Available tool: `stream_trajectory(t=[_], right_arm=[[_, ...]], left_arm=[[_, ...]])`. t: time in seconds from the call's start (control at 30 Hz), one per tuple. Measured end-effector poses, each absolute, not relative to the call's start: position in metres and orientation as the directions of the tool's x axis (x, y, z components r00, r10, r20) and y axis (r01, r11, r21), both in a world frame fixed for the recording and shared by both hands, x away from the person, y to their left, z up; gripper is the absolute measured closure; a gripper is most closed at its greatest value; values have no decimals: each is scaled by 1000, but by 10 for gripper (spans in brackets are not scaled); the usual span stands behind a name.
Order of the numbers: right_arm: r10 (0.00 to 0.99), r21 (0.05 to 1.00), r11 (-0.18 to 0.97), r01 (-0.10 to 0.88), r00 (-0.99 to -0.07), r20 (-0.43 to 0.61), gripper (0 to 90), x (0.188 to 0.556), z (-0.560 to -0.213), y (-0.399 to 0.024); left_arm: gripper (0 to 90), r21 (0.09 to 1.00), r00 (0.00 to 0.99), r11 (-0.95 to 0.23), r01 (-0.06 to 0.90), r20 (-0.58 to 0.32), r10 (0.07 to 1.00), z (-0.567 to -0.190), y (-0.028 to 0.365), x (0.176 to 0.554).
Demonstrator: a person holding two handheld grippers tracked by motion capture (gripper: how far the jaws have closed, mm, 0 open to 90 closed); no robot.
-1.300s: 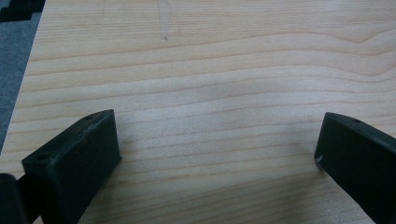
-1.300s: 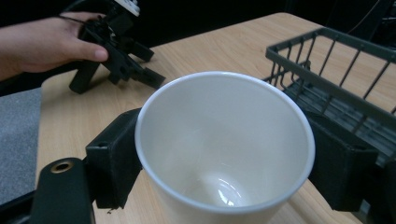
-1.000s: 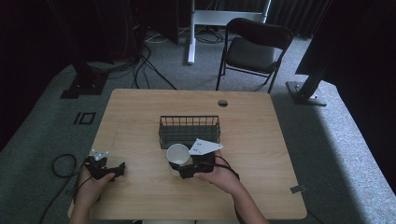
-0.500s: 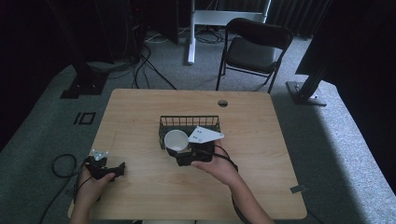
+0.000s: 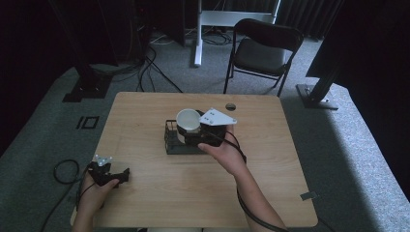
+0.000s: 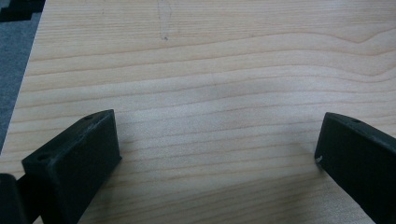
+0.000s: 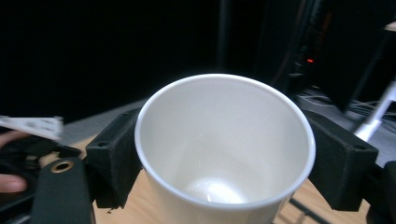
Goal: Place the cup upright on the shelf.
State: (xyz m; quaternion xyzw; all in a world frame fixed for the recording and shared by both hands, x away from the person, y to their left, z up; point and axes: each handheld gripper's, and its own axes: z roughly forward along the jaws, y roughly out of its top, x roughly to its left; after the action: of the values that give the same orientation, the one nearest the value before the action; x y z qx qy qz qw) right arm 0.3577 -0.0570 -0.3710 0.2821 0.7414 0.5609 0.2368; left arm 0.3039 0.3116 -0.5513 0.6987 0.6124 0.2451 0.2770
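Right hand-held gripper [image 5: 193,137] of mine clamps the white paper cup [image 5: 188,124] over the wire basket [image 5: 170,140] (light, crushable; grip gently below the rim). Left hand-held gripper [image 5: 116,175] rests wide on the desk [image 5: 145,111].

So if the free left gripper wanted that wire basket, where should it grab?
On the top wire of the basket wall facing its own side, coming from above: that rim is thin enough for the jaws, while the cup and right gripper crowd the other side.

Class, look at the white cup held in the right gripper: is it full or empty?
Empty. The right gripper view looks straight into the white cup, and its bare white bottom shows, with no liquid or contents, while the right gripper clamps its sides.
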Motion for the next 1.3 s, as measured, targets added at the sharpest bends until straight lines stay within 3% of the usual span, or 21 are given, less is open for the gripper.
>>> stream_trajectory(t=[0.4,1.3], right_arm=[[802,950,208,234,-596,-28,200,395,-383,-60],[855,911,224,346,-518,-13,200,419,-452,-54]], left_arm=[[2,688,130,-96,720,3,992,-551,312,304],[2,688,130,-97,720,4,991,-551,312,304]])
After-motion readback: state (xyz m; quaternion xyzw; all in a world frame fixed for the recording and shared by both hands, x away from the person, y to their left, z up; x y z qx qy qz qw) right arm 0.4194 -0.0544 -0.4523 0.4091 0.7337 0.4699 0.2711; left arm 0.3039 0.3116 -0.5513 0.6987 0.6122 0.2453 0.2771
